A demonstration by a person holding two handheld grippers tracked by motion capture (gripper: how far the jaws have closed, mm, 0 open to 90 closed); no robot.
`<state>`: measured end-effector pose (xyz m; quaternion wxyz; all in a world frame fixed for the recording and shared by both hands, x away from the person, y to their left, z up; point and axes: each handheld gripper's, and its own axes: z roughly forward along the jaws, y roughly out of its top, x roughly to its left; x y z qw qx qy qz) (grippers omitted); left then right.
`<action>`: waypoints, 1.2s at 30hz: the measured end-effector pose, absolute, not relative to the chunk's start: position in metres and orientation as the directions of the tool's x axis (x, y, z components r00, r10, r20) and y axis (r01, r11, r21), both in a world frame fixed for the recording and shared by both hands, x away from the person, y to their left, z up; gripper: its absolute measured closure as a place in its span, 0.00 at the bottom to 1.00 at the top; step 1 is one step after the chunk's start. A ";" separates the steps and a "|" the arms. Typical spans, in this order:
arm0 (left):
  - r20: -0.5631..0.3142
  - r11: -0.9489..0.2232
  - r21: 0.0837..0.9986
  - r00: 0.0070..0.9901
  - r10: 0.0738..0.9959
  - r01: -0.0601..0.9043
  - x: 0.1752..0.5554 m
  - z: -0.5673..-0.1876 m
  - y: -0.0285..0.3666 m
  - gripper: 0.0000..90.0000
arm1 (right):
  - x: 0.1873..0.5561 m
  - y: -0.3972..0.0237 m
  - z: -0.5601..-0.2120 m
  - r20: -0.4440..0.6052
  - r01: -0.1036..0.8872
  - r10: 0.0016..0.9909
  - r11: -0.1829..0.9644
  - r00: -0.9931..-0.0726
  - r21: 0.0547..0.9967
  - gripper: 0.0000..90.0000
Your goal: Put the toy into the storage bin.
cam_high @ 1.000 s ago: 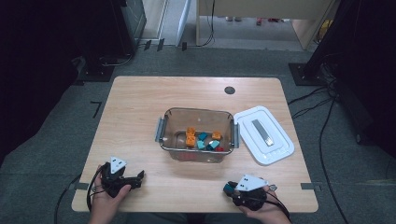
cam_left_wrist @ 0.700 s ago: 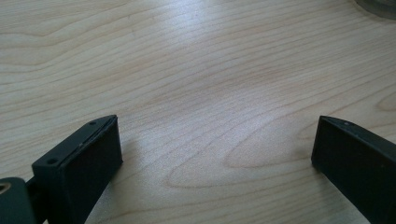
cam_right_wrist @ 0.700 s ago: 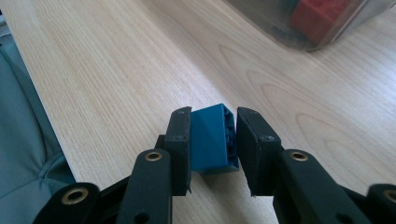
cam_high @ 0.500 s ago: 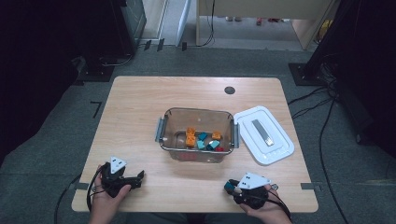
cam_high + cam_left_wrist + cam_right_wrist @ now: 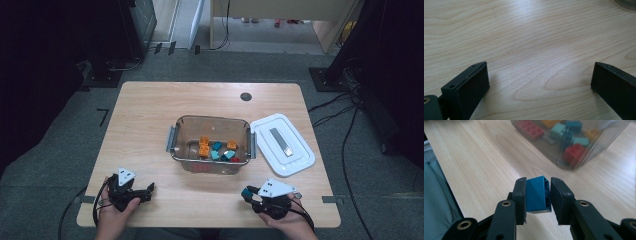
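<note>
1. Grey carpet lies around a pale wood-grain table (image 5: 150, 120), a rectangle with rounded corners and a small dark round cap (image 5: 245, 96) set near its far edge.
2. At the middle of the table stands a clear plastic box (image 5: 175, 142), rectangular with rounded corners and grey clips at both short ends.
3. Inside it lie studded toy bricks (image 5: 204, 146) in orange, teal, blue and red; through the transparent wall in my right gripper view they look glossy and hard-edged.
4. Just to the right of the box, touching or nearly touching it, lies its white lid (image 5: 295, 162), flat, with a raised rim and a grey oblong handle (image 5: 281, 142) along its middle.
5. My right gripper (image 5: 538, 195) sits near the table's front edge, to the right of and in front of the box.
6. Its matte black fingers (image 5: 520, 195) pinch a blue brick (image 5: 536, 195) from both sides; the brick is smooth, with one sloped face, and hangs clear of the table.
7. My left gripper (image 5: 145, 191) rests near the front left corner, well apart from the box.
8. Its fingers (image 5: 471, 87) are spread wide, flat rectangular pads with only bare, satin-finished wood between them.
</note>
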<state>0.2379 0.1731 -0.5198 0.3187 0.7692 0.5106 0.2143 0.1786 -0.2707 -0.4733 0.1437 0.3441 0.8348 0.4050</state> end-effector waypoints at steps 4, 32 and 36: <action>0.004 -0.275 0.709 0.387 0.922 0.649 0.238 -0.520 0.173 0.02 | 0.180 -0.271 -0.463 0.030 0.448 0.692 0.432 -0.721 0.783 0.76; 0.004 -0.274 0.709 0.386 0.922 0.649 0.238 -0.520 0.173 0.02 | 0.201 -0.274 -0.394 0.013 0.422 0.698 0.418 -0.716 0.805 0.76; 0.004 -0.274 0.710 0.386 0.923 0.649 0.238 -0.520 0.173 0.02 | 0.204 -0.271 -0.385 0.003 0.411 0.696 0.420 -0.718 0.809 0.76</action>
